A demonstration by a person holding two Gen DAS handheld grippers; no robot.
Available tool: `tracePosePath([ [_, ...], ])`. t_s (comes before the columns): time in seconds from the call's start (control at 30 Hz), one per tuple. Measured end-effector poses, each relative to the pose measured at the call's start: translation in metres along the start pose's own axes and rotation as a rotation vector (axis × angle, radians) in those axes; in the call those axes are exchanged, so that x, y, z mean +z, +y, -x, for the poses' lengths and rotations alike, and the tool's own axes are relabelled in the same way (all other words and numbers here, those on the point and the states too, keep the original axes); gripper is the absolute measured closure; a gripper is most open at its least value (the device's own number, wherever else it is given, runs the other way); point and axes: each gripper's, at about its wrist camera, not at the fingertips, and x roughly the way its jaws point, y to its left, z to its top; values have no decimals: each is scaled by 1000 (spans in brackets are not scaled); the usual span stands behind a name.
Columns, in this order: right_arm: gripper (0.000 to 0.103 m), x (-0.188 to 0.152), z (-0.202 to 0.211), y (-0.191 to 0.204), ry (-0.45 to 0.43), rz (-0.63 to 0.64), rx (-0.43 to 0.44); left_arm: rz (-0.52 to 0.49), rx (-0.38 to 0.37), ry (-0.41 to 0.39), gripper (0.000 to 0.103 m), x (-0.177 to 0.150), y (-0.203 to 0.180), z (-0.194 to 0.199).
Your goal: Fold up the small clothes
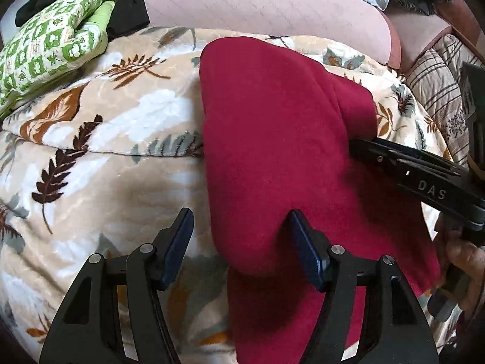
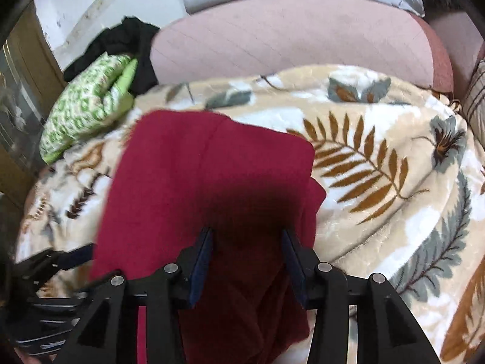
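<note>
A dark red garment (image 1: 272,139) lies folded lengthwise on the leaf-patterned blanket (image 1: 106,121). My left gripper (image 1: 242,230) is open, its jaws straddling the garment's left edge near its near end. The right gripper's arm shows in the left wrist view at the garment's right side, its tips hidden under a red fold. In the right wrist view the red garment (image 2: 197,176) fills the centre and my right gripper (image 2: 247,242) is open, low over the cloth with red fabric between its jaws. The blanket (image 2: 379,151) lies to the right.
A green patterned folded cloth (image 1: 51,48) and black clothing (image 1: 127,9) lie at the far left. A pink cushion (image 1: 272,3) lies behind the blanket. A striped quilt (image 1: 436,72) is at the right. The green cloth (image 2: 88,106) and pink cushion (image 2: 288,36) also show in the right wrist view.
</note>
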Motion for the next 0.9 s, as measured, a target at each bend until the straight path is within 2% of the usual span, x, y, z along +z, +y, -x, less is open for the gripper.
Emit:
tracePosePath([
  [0.17, 57, 1, 21, -1, -12, -5, 14, 21, -34, 12, 34, 3, 7, 6],
  [0.23, 55, -5, 35, -7, -36, -28, 56, 37, -47, 3, 34, 6, 12, 10],
  [0.3, 40, -11, 42, -12, -56, -48, 71, 59, -71, -1, 33, 9, 18, 10],
  [0.33, 27, -16, 43, -17, -59, -66, 73, 71, -86, 4, 33, 11, 20, 9],
  [0.37, 24, -18, 41, -19, -56, -78, 81, 85, -101, 13, 33, 12, 22, 6],
  [0.47, 24, -22, 27, -29, -10, -123, 122, 106, -133, 30, 31, 15, 24, -2],
  [0.53, 24, -22, 17, -31, -3, -138, 163, 96, -144, 27, 26, 17, 22, -6],
  [0.67, 22, -21, -2, -31, 20, -158, 202, 95, -184, 47, 24, 20, 21, -17],
  [0.83, 17, -22, -16, -31, 8, -203, 255, 154, -255, 67, 21, 22, 26, -29],
  [0.87, 18, -23, -17, -30, 7, -207, 260, 165, -274, 73, 22, 21, 26, -31],
  [0.9, 20, -23, -17, -30, 7, -213, 268, 173, -305, 79, 34, 21, 26, -32],
])
